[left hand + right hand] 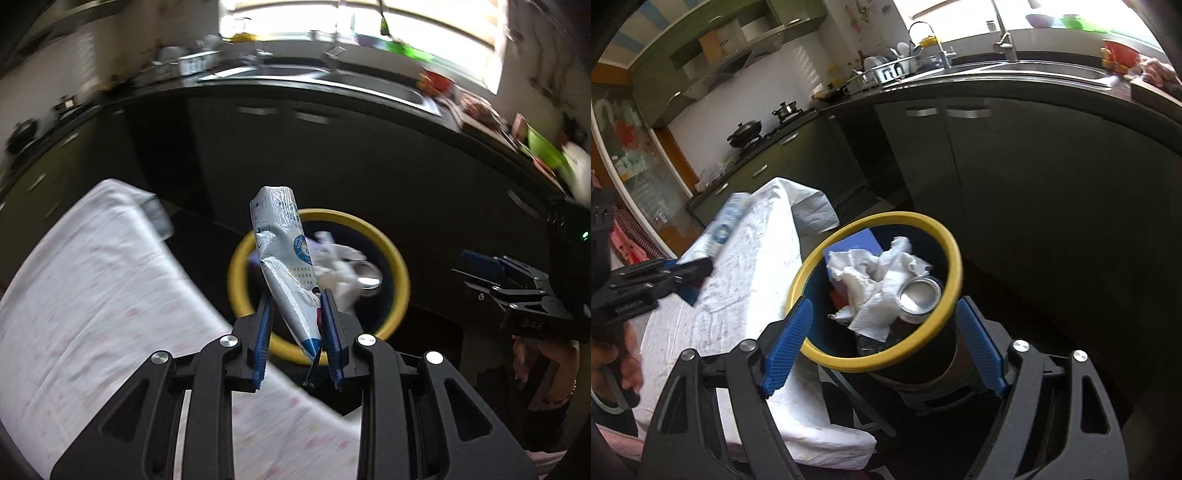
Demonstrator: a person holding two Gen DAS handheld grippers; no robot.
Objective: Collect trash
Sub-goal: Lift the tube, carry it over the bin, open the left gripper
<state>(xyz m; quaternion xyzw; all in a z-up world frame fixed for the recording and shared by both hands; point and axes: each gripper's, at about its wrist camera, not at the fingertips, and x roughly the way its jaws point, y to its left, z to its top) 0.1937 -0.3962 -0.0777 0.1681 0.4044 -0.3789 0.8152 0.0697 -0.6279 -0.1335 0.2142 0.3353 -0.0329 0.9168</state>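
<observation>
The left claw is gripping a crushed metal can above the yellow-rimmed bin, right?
Not quite. The left claw grips a flattened white and blue carton, not a can; the can already lies inside the yellow-rimmed bin. The left wrist view shows this.

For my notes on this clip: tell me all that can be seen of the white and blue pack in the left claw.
The crushed pack looks like a flattened white carton or pouch with blue print, a round blue emblem and a glossy, creased skin. It stands tilted, narrow lower end pinched between the blue pads of the left claw, upper end free. It hangs in front of the yellow-rimmed bin. Only the pads touch it.
</observation>
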